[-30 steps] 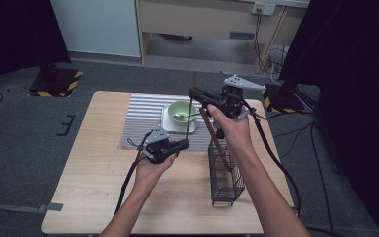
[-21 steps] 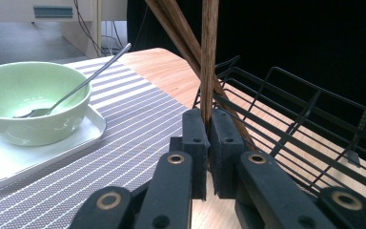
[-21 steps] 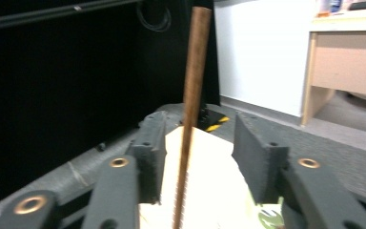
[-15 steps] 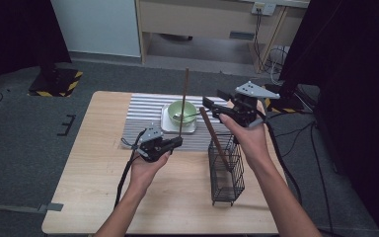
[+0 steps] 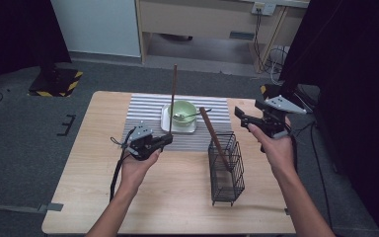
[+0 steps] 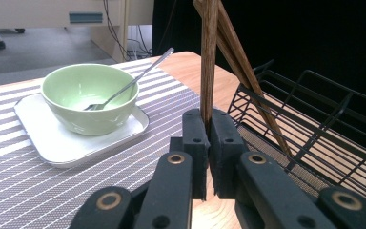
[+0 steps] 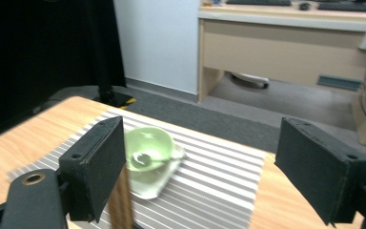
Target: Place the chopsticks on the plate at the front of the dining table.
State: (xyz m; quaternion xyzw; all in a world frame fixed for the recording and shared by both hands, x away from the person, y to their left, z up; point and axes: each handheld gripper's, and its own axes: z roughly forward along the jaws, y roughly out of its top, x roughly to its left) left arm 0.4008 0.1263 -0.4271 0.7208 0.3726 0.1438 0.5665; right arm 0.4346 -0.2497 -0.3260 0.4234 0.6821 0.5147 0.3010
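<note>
Two wooden chopsticks are in play: one chopstick stands upright, clamped near its lower end in the closed left gripper over the striped mat, and the other chopstick leans in the wire basket near the table's right edge. The right gripper, its jaws just opened and empty, hangs beyond the basket. Each stick looks light, stiff and smooth, so it could swivel; a grip nearer mid-length would likely steady it.
</note>
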